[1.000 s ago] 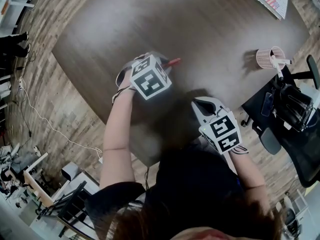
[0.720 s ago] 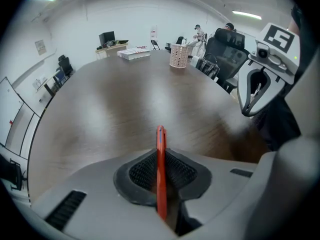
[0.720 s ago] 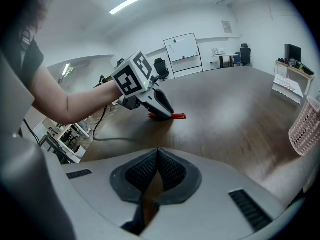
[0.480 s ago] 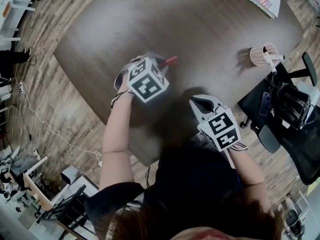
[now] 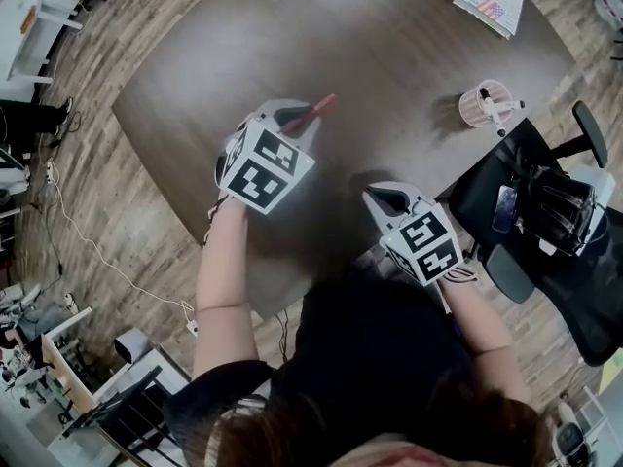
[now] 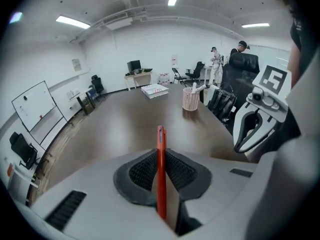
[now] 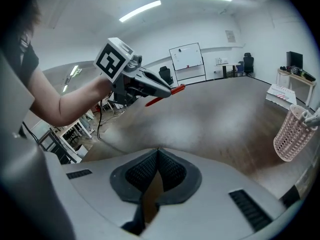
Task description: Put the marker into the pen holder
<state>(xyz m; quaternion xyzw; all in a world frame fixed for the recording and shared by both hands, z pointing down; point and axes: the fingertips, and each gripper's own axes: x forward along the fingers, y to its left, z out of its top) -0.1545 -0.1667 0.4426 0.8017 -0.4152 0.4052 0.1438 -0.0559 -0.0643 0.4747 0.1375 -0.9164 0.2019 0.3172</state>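
My left gripper is shut on a red marker and holds it above the dark table. In the left gripper view the marker stands clamped between the black pads, its tip pointing toward the pink mesh pen holder. The holder stands near the table's right edge with a white marker in it. My right gripper hovers near the table's front edge, shut with nothing between its pads. The right gripper view also shows the left gripper with the marker, and the holder at far right.
A booklet lies at the table's far right corner. A black office chair with dark gear on it stands just right of the table, beside the holder. People stand at the room's far end.
The left gripper has risen toward the camera with the marker in it. The view has shifted so the holder sits further left. The right gripper has hardly moved.
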